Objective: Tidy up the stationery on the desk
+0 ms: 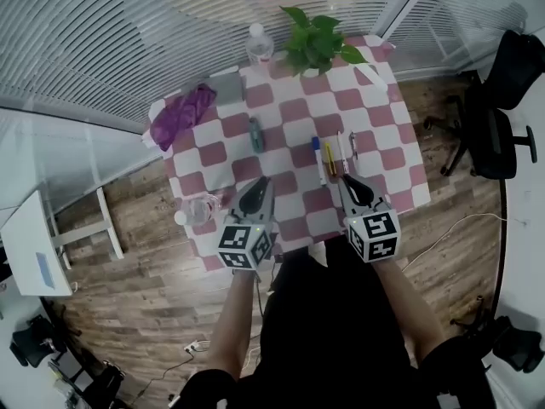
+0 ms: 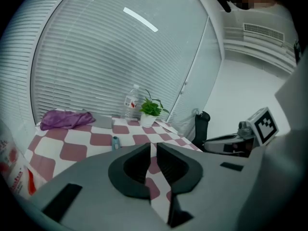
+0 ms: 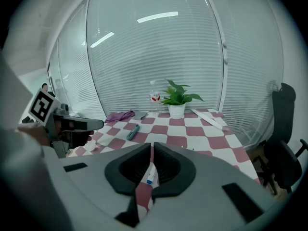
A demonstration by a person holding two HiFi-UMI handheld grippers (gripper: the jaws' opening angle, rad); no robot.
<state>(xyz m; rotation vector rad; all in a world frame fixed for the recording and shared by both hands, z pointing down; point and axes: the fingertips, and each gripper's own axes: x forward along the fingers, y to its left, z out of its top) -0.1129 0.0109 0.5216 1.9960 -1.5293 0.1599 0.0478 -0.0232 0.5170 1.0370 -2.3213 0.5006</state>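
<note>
While pens [image 1: 329, 158] lie on the checkered table [image 1: 294, 109], the left gripper [image 1: 261, 184] and right gripper [image 1: 348, 181] both hover above its near edge, jaws together, holding nothing.

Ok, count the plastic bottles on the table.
2. The upright bottle stands at the far edge of the table beside the potted plant; the lying bottle rests on its side near the front-left edge. None seems hidden.
</note>
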